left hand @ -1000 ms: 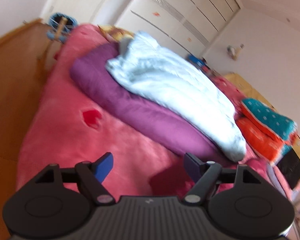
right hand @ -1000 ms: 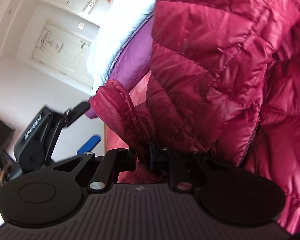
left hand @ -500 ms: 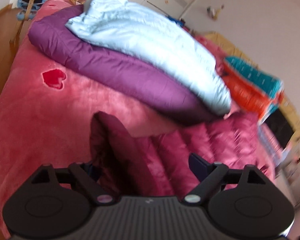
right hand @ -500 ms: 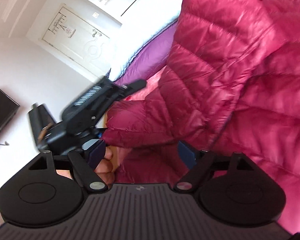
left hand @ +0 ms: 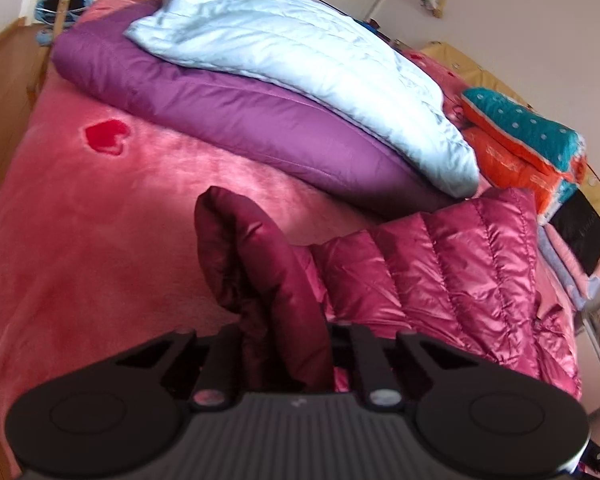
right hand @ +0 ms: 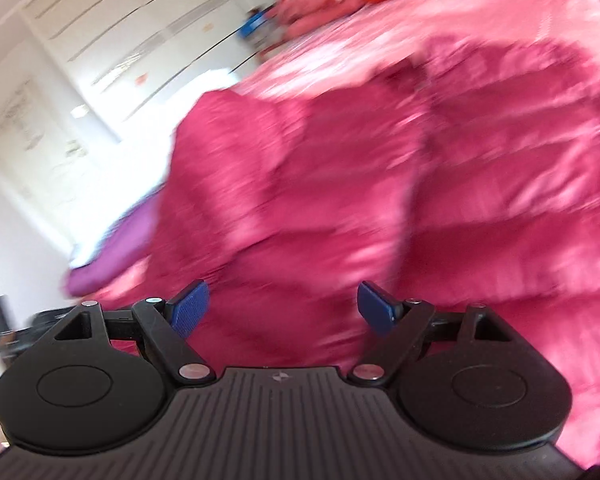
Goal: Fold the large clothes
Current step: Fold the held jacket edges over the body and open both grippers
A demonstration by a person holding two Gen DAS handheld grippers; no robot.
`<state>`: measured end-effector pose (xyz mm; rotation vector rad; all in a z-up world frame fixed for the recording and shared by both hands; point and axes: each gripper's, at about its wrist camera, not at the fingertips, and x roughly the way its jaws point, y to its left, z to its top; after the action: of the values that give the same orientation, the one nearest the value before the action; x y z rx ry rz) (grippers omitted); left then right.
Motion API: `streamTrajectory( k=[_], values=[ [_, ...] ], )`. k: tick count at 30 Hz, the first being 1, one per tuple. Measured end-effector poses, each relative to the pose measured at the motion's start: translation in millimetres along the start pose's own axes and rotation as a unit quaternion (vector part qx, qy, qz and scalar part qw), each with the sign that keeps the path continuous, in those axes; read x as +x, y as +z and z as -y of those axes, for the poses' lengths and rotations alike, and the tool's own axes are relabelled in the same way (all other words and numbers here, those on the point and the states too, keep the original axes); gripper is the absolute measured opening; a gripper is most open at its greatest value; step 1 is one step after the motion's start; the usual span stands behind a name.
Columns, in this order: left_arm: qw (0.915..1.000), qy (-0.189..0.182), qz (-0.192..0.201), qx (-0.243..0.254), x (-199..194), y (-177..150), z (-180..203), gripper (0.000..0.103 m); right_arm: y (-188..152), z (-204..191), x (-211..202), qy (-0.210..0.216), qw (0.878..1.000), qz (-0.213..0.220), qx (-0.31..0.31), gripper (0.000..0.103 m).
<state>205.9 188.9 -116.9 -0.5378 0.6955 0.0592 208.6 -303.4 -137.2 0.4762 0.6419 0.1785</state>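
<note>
- While the pink bedspread (left hand: pixel 100 240) carries everything, the crimson puffer jacket (left hand: pixel 452 280) lies spread on its near part, touching the foot of the purple quilt (left hand: pixel 228 112), on which a pale blue quilt (left hand: pixel 300 52) is heaped.
- Judged from this, the fold is at an early step: one end of the jacket is gripped and nothing is laid over yet.
- In the left wrist view the jacket's long axis runs from the near middle out toward the right edge, its quilted channels crossing that line; which end is collar or hem cannot be told.
- A rolled, darker part of the jacket, probably a sleeve or a cuff (left hand: pixel 252 264), stands up out of the left gripper (left hand: pixel 288 356) and points away toward the purple quilt.
- That left gripper has just been closing, and its jaws now clamp the base of that rolled part.
- The right gripper (right hand: pixel 283 308) has just been opening; its blue pads (right hand: pixel 188 306) stand wide apart above the jacket, nothing between them, and its view is blurred.
- Next, I judge, the right gripper needs a fresh hold on a far edge or the other sleeve, so both ends can be carried across together.
</note>
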Motion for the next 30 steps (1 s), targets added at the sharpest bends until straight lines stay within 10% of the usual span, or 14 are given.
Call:
streamTrajectory(
  k=[7,15,30],
  values=[
    [0.9943,0.083,0.055,-0.039,-16,10,-27,0.008,8,37,-32,-0.103,0.991,0.076,-0.042,0.103],
    [0.9855,0.146,0.075,-0.044,-14,6,-31,0.01,23,135,-91,-0.17,0.958,0.153,0.172,0.103],
    [0.9689,0.189,0.156,-0.037,-80,0,-14,0.045,-86,276,-132,-0.103,0.771,0.178,0.603,0.103]
  ],
)
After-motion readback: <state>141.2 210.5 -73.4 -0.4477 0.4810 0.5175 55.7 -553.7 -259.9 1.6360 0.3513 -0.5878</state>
